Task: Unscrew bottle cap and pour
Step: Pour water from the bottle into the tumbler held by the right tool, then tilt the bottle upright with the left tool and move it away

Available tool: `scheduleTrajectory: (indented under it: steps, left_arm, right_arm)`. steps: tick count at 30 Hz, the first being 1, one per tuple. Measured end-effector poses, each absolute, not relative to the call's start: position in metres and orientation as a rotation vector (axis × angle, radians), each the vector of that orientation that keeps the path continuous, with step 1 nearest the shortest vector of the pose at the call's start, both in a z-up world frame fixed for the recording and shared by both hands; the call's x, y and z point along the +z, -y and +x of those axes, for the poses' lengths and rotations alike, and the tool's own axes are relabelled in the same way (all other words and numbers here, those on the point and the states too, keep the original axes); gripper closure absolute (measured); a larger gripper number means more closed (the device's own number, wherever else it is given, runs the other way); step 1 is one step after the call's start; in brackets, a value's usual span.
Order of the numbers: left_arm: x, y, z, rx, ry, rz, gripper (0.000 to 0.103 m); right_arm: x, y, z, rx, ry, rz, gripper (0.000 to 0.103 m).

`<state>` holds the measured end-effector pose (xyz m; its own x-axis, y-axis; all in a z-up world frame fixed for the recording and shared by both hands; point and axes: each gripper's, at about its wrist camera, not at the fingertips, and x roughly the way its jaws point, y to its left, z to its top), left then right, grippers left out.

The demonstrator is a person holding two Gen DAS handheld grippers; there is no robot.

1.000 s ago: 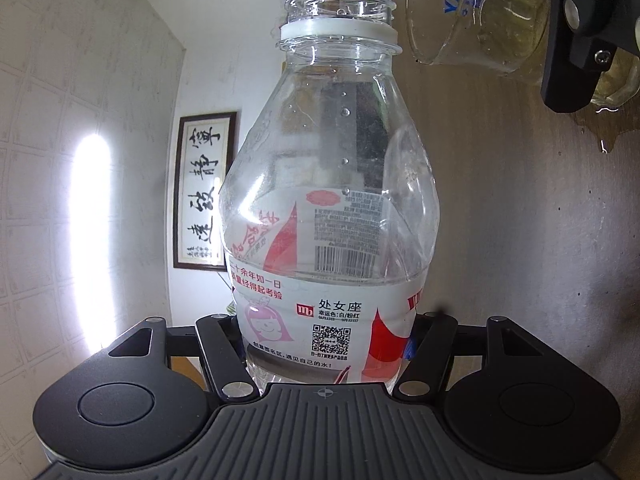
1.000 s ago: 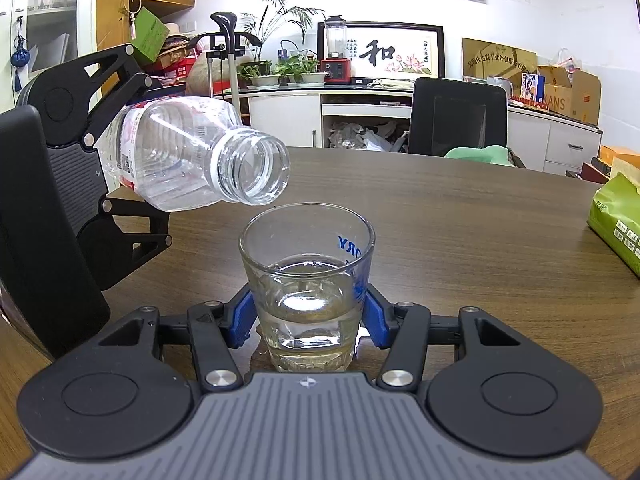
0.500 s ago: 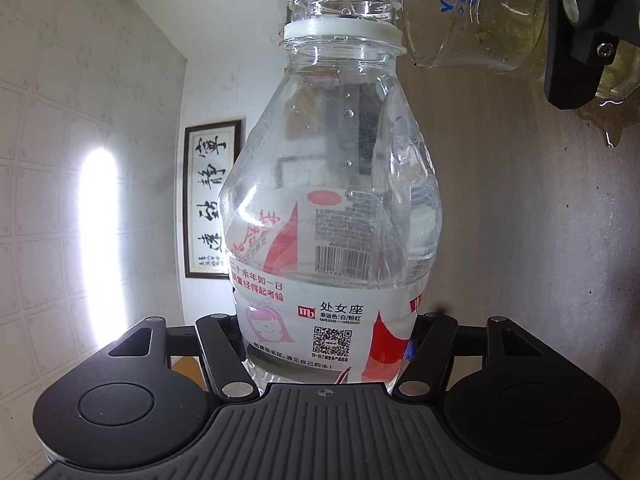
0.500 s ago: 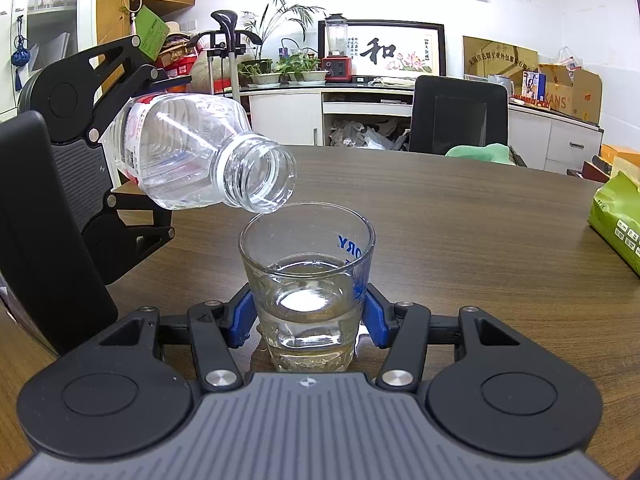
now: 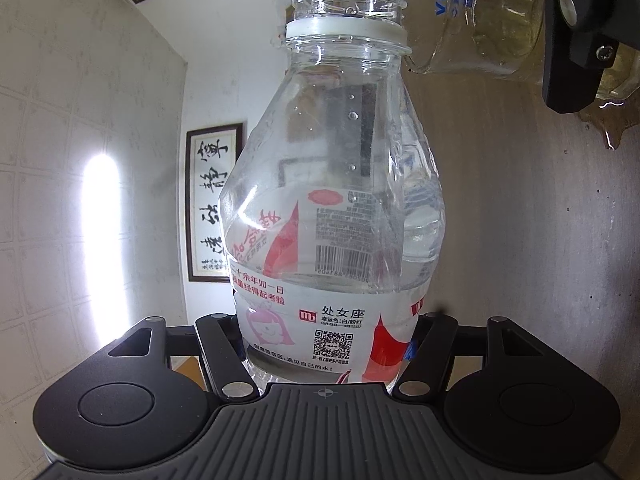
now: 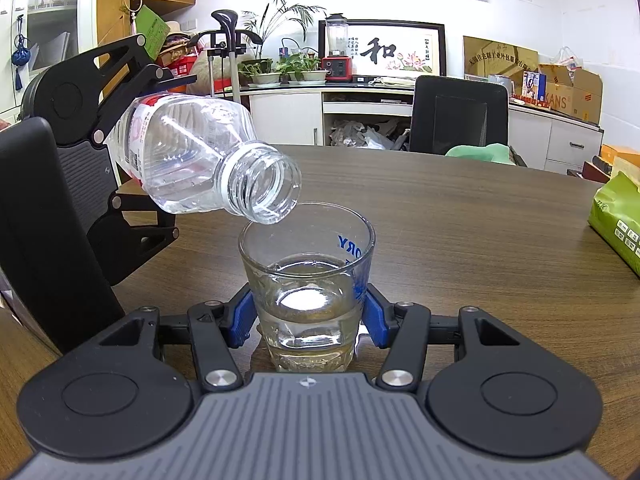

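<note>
The clear plastic water bottle with a red-and-white label (image 6: 188,156) lies tilted on its side in the black left gripper (image 5: 326,344), jaws clamped on the labelled lower body. Its uncapped mouth hangs just above the near-left rim of the clear drinking glass with blue lettering (image 6: 308,280), not touching as far as the right wrist view shows. The glass stands on the brown wooden table (image 6: 480,216), abt half full, w/ the black right gripper with blue pads (image 6: 308,316) closed on its lower half, one pad each side. Small wet patch on the wood beside the glass base.

Room: table bare to the right up to a green packet (image 6: 616,228) at the edge; far edge open before a black office chair (image 6: 456,116).

Vs 1 s ago: bottle mouth has come lower and further over the glass; the glass and right gripper are unchanged.

Count: 1 bottle, 1 glass, 2 grippers, 1 packet, 1 chair.
</note>
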<state>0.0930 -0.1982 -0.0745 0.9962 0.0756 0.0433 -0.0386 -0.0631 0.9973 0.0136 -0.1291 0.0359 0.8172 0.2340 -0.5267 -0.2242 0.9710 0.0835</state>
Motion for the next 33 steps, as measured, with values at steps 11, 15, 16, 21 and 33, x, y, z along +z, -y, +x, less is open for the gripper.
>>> scheduleTrajectory:
  steps: [11,15,16,21,33]
  left_arm:
    - [-0.074,0.200,0.102,0.106,-0.018,1.647,0.038]
    - [-0.074,0.204,0.108,0.109,-0.013,1.654,0.038]
    - [-0.074,0.204,0.107,0.109,-0.011,1.656,0.038]
    - [-0.073,0.204,0.107,0.103,-0.024,1.642,0.038]
    - [-0.019,0.198,0.103,-0.054,-0.205,1.263,0.038]
  right_arm:
    - [0.037,0.128,0.012,0.244,-0.565,0.016,0.047]
    - [0.037,0.128,0.011,0.244,-0.565,0.016,0.047]
    - [0.037,0.128,0.011,0.244,-0.565,0.016,0.047]
    - [0.038,0.129,0.011,0.245,-0.565,0.017,0.047]
    - [0.038,0.129,0.013,0.249,-0.564,0.029,0.047]
